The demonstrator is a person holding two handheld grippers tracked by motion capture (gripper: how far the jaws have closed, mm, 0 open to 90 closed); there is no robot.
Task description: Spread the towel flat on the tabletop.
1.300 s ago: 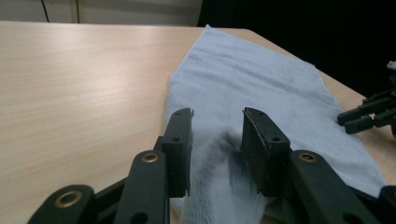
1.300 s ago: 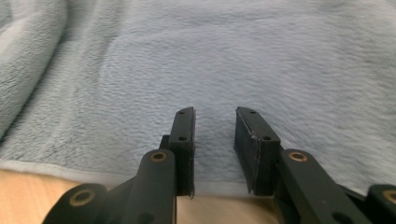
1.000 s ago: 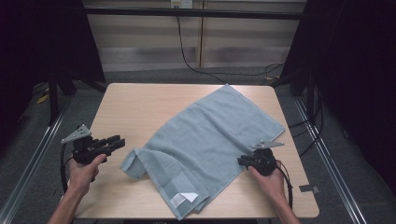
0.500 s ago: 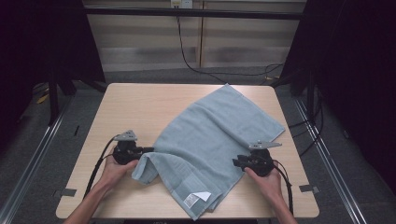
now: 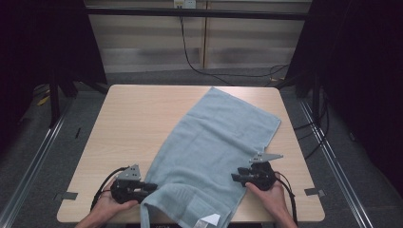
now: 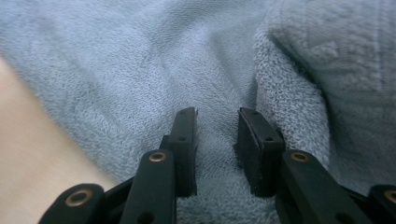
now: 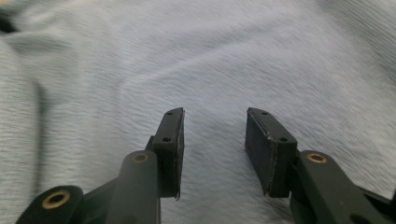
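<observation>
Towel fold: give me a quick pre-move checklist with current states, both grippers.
1. Left gripper at the towel near-left edge: ok, cloth lies between its open jaws, which have just been closing.
2. Left pads pinching cloth: not ok, a gap shows.
3. Right gripper over the towel's right side: ok.
4. Right gripper gripping: not ok, jaws have just been opening, nothing pinched.
5. Towel flat: not ok, near-left corner is folded over and hangs past the table edge.
6. Far table area free for folding: ok.
</observation>
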